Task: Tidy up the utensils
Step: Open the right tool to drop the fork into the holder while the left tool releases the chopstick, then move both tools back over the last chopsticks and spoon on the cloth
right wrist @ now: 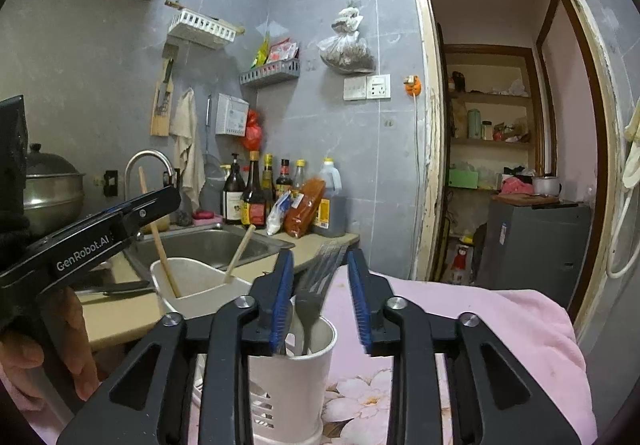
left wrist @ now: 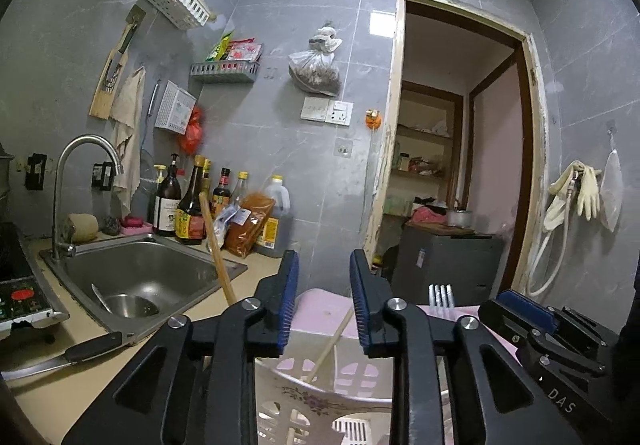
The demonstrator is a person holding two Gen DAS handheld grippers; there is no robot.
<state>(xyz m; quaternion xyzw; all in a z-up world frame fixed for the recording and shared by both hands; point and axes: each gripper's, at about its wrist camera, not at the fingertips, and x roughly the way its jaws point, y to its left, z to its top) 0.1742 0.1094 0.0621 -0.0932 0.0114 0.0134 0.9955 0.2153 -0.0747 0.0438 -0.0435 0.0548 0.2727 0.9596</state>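
A white slotted utensil holder (right wrist: 296, 377) stands on a pink floral cloth (right wrist: 460, 325). A metal fork (right wrist: 316, 285) stands in its near compartment, tines up. Two wooden chopsticks (right wrist: 160, 241) lean in its far compartment (right wrist: 200, 285). My right gripper (right wrist: 320, 301) is open, its jaws on either side of the fork without touching it. My left gripper (left wrist: 324, 301) is open and empty above the holder (left wrist: 320, 397); a chopstick (left wrist: 218, 253) rises left of it and the fork's tines (left wrist: 441, 295) show to its right. The right gripper (left wrist: 536, 329) shows at the lower right.
A steel sink (left wrist: 136, 277) with tap (left wrist: 86, 165) lies left on the beige counter (left wrist: 60, 385). A knife (left wrist: 68, 355) lies on the counter front. Sauce bottles (left wrist: 192, 205) line the wall. A stove (left wrist: 20, 293) is far left. A doorway (left wrist: 460, 165) opens at right.
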